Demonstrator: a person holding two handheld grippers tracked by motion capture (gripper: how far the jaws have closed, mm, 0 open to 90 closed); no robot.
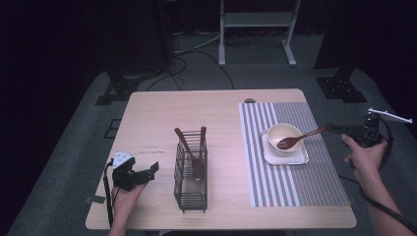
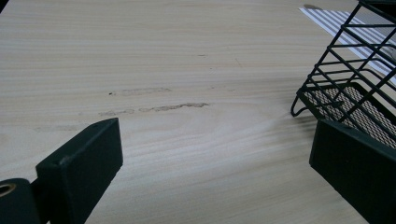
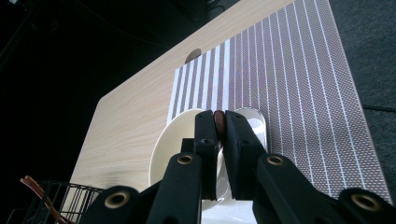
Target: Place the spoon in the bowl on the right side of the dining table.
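— Two black jaws on the right gripper [image 3: 219,123] are clamped on a brown spoon [image 1: 300,139] handle. Agreed?
— Yes; its bowl end rests in the round cream bowl [image 1: 283,132], at three o'clock on the table.
— And the left gripper [image 2: 212,163]?
— Jaws spread wide, nothing between them, low at eight o'clock.
— Materials?
— Bowl sits on a white square plate [image 1: 299,157], that on a woven grey mat [image 1: 314,182] with white stripes. Black wire basket [image 1: 191,174] at six o'clock holds brown utensils [image 1: 189,145] upright.
— Surface?
— Pale wood-grain table [image 1: 152,113], faintly scuffed; dark room, grey floor [image 1: 74,132].
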